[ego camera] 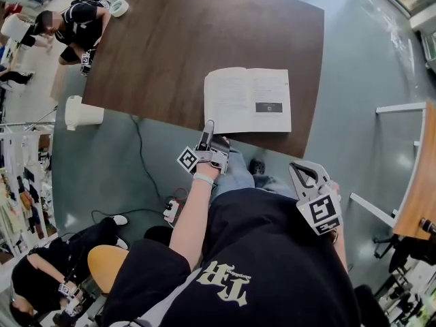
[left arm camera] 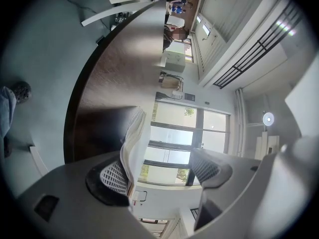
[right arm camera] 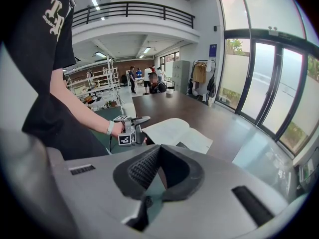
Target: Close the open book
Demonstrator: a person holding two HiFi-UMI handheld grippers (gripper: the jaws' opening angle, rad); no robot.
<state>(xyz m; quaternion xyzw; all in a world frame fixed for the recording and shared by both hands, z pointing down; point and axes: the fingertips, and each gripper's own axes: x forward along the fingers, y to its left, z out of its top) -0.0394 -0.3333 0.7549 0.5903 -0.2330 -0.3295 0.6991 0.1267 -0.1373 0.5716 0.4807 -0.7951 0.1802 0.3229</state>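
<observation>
Book (ego camera: 247, 101) lies open, pages up, on the brown table (ego camera: 191, 39), close to the near edge and right of centre. A dark rectangle is printed on its right page. Left gripper (ego camera: 207, 131) is stretched forward from the person's body, its tips at the near left corner of the book. In the left gripper view the left gripper (left arm camera: 160, 173) has its jaws spread wide. The white edge of the book's pages (left arm camera: 132, 143) stands in the gap, right against one ribbed pad (left arm camera: 113, 177). The other pad is apart from the paper, so nothing is pinched. The table (left arm camera: 114, 73) runs away beyond the pages. Right gripper (ego camera: 303, 176) is held back by the person's right side, off the table and well apart from the book. In the right gripper view the right gripper (right arm camera: 159, 151) has its jaw tips pressed together with nothing between them. That view looks across at the book (right arm camera: 174, 131) and at the left gripper (right arm camera: 127, 131) at the book's corner. A roll of tape (ego camera: 119, 7) sits at the far left corner of the table, next to a seated person (ego camera: 78, 26). A white box (ego camera: 82, 112) stands on the floor just off the table's left edge.
</observation>
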